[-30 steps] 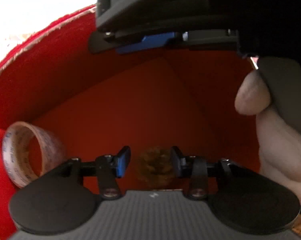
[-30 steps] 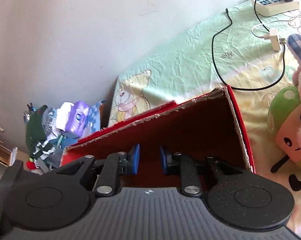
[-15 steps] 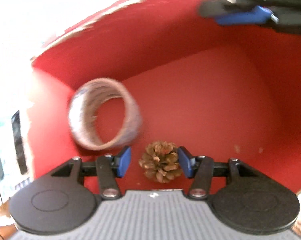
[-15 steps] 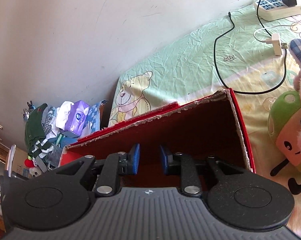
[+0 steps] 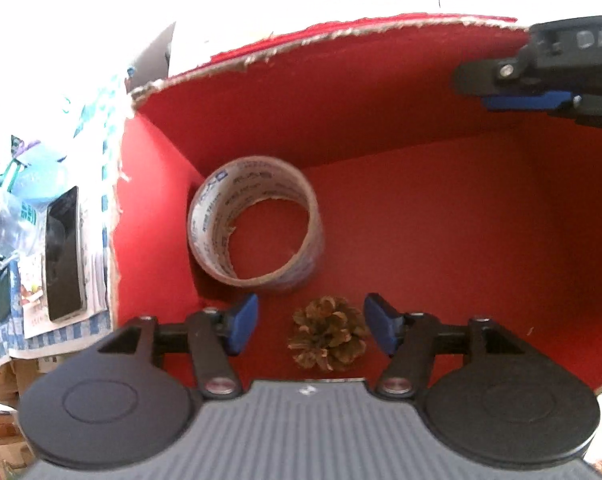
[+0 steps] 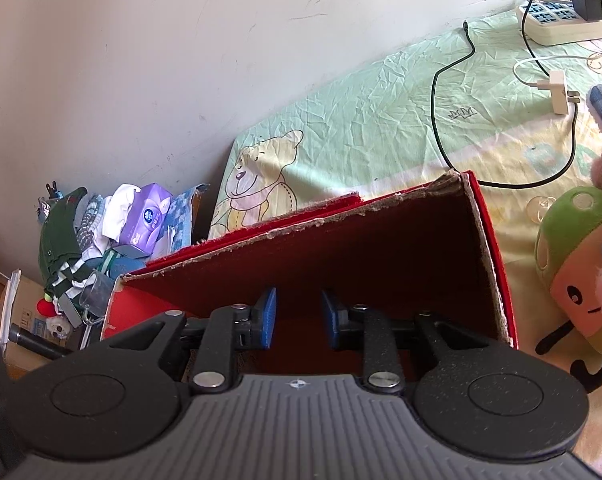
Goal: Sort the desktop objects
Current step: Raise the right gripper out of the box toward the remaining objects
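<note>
Left gripper (image 5: 311,324) hangs over the red box (image 5: 441,220) with its jaws spread wide, gripping nothing. Tape roll (image 5: 255,224) and pine cone (image 5: 328,339) lie on the box floor: judged sorted. Right gripper (image 6: 298,318) holds nothing, jaws partly apart. Remaining items are not visible.

Inside the box (image 5: 441,208), the tape roll (image 5: 257,224) lies by its left wall, the pine cone (image 5: 328,339) just before it.

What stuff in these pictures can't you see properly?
- Red box floor, right wrist view: hidden by the right gripper.
- Pine cone near edge, left wrist view: cut off by the left gripper body.
- Tape roll lettering: too blurred to read.
</note>
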`<state>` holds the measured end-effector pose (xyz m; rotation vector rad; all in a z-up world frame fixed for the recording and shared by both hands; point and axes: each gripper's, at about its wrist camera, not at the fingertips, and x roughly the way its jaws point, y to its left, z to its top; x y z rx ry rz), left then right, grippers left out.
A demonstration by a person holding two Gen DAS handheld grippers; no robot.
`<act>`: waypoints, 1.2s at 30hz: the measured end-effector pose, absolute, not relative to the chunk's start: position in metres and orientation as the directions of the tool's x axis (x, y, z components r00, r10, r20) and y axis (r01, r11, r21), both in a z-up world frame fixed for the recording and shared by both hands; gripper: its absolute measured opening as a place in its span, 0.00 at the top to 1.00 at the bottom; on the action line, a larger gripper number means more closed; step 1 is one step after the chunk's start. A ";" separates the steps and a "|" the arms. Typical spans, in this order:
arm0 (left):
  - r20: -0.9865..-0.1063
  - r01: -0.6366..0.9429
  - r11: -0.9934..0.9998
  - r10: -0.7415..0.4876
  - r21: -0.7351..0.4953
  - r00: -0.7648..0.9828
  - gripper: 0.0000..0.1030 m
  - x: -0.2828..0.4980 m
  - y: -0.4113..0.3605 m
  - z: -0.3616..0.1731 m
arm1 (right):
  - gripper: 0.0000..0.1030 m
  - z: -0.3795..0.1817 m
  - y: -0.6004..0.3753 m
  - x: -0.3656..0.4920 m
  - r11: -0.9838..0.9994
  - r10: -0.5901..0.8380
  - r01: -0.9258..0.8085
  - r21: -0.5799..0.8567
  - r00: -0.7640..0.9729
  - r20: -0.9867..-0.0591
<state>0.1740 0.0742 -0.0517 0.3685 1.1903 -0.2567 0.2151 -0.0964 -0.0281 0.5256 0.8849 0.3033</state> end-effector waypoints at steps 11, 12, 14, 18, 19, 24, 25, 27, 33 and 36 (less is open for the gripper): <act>-0.875 0.304 0.937 0.003 0.171 0.484 0.13 0.171 0.074 -0.020 | 0.73 -0.028 -0.093 0.214 0.853 0.435 -0.037 0.521 0.604 -0.668; -0.873 0.296 0.940 0.006 0.171 0.487 0.13 0.171 0.075 -0.018 | 0.73 -0.028 -0.093 0.214 0.855 0.432 -0.038 0.518 0.604 -0.669; -0.870 0.281 0.944 0.012 0.173 0.494 0.13 0.168 0.077 -0.013 | 0.73 -0.028 -0.092 0.214 0.859 0.428 -0.040 0.510 0.604 -0.673; -0.865 0.249 0.954 0.019 0.165 0.501 0.11 0.169 0.078 -0.010 | 0.72 -0.029 -0.088 0.215 0.870 0.425 -0.054 0.490 0.588 -0.688; -0.862 0.240 0.957 0.022 0.166 0.506 0.10 0.168 0.077 -0.007 | 0.72 -0.029 -0.086 0.216 0.872 0.425 -0.058 0.485 0.582 -0.693; -0.847 0.201 0.966 0.034 0.165 0.530 0.09 0.167 0.084 -0.006 | 0.72 -0.028 -0.085 0.214 0.882 0.409 -0.060 0.467 0.590 -0.696; -0.847 0.195 0.968 0.032 0.159 0.531 0.08 0.166 0.083 -0.004 | 0.72 -0.027 -0.084 0.213 0.884 0.405 -0.060 0.464 0.594 -0.695; -0.844 0.184 0.972 0.026 0.147 0.536 0.06 0.164 0.084 -0.001 | 0.72 -0.026 -0.084 0.212 0.888 0.396 -0.060 0.456 0.605 -0.691; -0.822 0.153 0.979 0.027 0.138 0.568 0.01 0.153 0.083 0.008 | 0.72 -0.021 -0.081 0.206 0.904 0.362 -0.066 0.423 0.646 -0.672; -0.816 0.141 0.980 0.032 0.138 0.578 0.01 0.149 0.084 0.012 | 0.72 -0.019 -0.080 0.205 0.911 0.344 -0.065 0.406 0.662 -0.666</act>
